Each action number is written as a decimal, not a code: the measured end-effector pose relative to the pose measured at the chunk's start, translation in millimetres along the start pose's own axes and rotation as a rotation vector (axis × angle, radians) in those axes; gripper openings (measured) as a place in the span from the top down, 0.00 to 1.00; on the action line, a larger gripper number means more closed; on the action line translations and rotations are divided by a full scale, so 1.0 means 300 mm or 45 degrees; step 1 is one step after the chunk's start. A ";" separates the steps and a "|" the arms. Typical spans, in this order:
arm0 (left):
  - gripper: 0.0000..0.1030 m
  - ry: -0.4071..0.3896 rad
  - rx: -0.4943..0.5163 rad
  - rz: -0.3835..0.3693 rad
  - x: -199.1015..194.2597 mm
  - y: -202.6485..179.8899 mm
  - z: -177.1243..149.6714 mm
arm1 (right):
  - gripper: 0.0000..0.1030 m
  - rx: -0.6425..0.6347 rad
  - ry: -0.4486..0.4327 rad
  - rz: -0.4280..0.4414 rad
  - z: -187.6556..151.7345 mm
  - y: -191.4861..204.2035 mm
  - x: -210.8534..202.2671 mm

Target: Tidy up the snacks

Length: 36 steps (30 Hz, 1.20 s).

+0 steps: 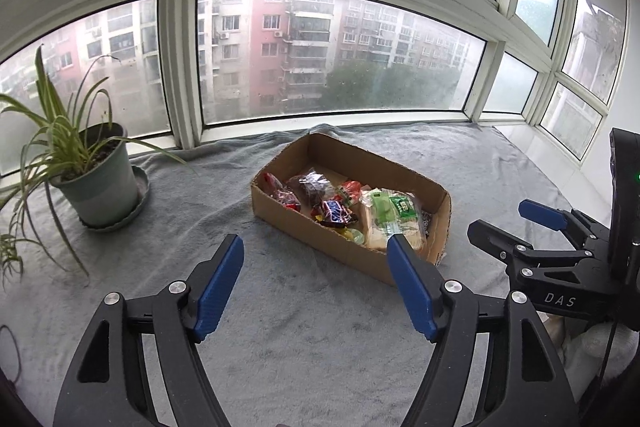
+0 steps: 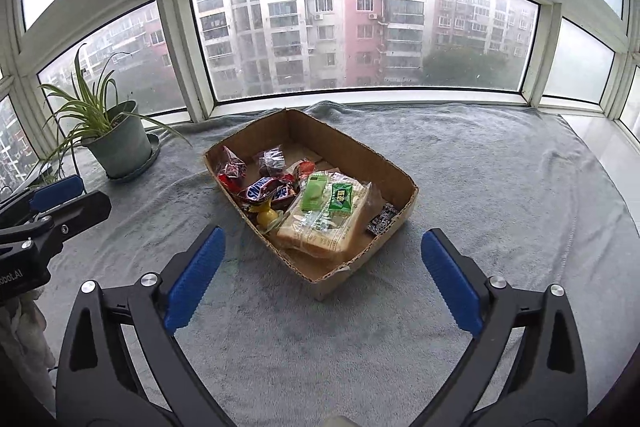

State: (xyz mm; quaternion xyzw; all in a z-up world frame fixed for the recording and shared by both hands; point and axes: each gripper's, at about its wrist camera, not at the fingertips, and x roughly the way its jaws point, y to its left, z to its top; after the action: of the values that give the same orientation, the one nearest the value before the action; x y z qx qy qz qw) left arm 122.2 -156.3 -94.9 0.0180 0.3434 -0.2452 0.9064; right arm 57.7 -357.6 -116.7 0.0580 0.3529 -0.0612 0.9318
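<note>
While both grippers hang back from the cardboard box (image 2: pixel 394 163), nothing is in either of them: the left gripper (image 1: pixel 316 283) has its blue pads spread with only grey towel between them, and the right gripper (image 2: pixel 320 277) is splayed even wider, also empty. No earlier view to go on, so I'll stick to what's sitting there.

All the snacks I can spot are already in the box, which sits on the grey towel (image 2: pixel 500 195) covering the bench by the window. There's a Snickers bar (image 2: pixel 264 191) near the middle, a red wrapper (image 2: pixel 231 169) and a dark wrapped cake (image 2: pixel 272 159) toward the far left corner, a bagged bread slice (image 2: pixel 320 227) at the near end with two green packets (image 2: pixel 342 198) lying on top, plus a small yellow jelly cup (image 2: pixel 266 217) tucked by the left wall. A dark patterned packet (image 2: pixel 384 221) lies in the near right corner. The potted plant (image 1: pixel 100 187) stands well off to the left.

Honestly this looks like the wrap-up, or close to it. If anything still needs tidying, I'd go in from above with one gripper only, pinch a wrapper by its crimped edge, and keep clear of the box walls since that cardboard looks light enough to slide on the towel. The bread looks squashy, so go easy there.
</note>
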 end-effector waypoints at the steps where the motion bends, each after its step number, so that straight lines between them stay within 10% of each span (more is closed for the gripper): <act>1: 0.28 -0.002 -0.007 0.004 -0.008 0.005 -0.001 | 0.03 -0.004 0.004 -0.002 -0.003 0.005 -0.001; 36: 0.28 -0.034 0.029 0.026 -0.075 -0.031 -0.017 | 0.03 -0.018 0.002 0.005 -0.007 0.024 -0.021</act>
State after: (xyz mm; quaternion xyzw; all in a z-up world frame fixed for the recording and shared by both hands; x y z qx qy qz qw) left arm 100.3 -153.6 -83.4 0.0285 0.3281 -0.2402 0.9132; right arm 52.6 -349.8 -113.5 0.0520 0.3539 -0.0567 0.9321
